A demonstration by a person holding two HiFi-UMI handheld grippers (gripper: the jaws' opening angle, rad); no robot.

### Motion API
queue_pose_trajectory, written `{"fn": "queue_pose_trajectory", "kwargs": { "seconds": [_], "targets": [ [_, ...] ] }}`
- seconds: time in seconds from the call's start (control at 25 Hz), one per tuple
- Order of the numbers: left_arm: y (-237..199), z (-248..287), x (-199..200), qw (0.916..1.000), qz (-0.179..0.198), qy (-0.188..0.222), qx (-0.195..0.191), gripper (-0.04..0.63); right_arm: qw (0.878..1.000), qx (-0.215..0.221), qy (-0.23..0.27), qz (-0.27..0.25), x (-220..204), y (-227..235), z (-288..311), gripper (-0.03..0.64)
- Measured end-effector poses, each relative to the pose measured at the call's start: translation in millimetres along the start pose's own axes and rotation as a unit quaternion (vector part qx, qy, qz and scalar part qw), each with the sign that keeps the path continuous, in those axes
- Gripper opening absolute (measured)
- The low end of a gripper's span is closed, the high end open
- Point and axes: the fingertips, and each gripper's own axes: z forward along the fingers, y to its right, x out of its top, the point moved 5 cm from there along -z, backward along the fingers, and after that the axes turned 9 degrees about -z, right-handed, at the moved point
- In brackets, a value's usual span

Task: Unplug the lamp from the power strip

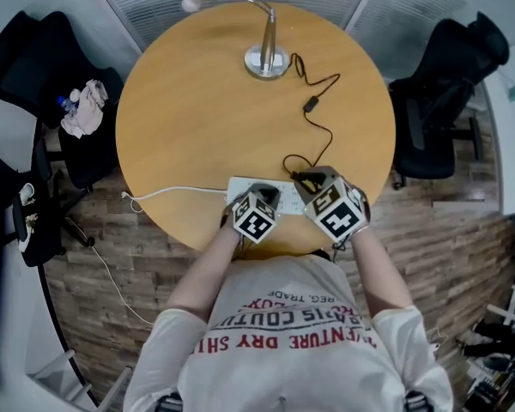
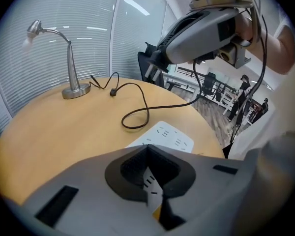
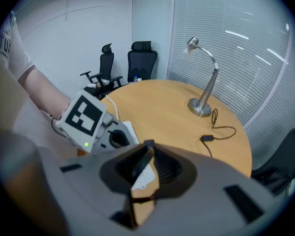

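Round wooden table (image 1: 197, 101) on plank flooring, slatted blinds behind, three black office chairs (image 1: 446, 75) around. One silver gooseneck lamp (image 1: 266, 54), one white power strip (image 1: 239, 185) (at the near edge). The right gripper (image 1: 307, 181) clenches the lamp's black plug (image 3: 141, 162) above the strip. The left gripper (image 1: 266, 196), jaws drawn together and empty, sits over it.

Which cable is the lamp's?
The black cable, running from the lamp base into the right tongs; the white cable leaves the power strip.
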Motion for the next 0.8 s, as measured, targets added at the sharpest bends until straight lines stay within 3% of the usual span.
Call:
{"fn": "queue_pose_trajectory", "kwargs": {
  "seconds": [0.2, 0.36, 0.48, 0.6, 0.8],
  "targets": [
    [-17, -17, 12, 0.9987, -0.015, 0.041, 0.025, 0.028, 0.985, -0.076, 0.130, 0.083, 9, 7, -20, 0.072],
    [-32, -49, 29, 0.9921, 0.010, 0.105, 0.068, 0.028, 0.970, -0.111, 0.179, 0.119, 8, 16, -34, 0.071],
    [-38, -77, 43, 0.9872, -0.008, 0.139, 0.078, 0.028, 0.956, -0.131, 0.229, 0.131, 15, 20, -50, 0.072],
    [-40, -116, 71, 0.9756, -0.025, 0.202, 0.082, 0.028, 0.938, -0.154, 0.285, 0.120, 26, 19, -68, 0.072],
    [-28, -189, 119, 0.9453, 0.003, 0.313, 0.090, 0.028, 0.915, -0.171, 0.348, 0.110, 44, 14, -95, 0.072]
  ]
}}
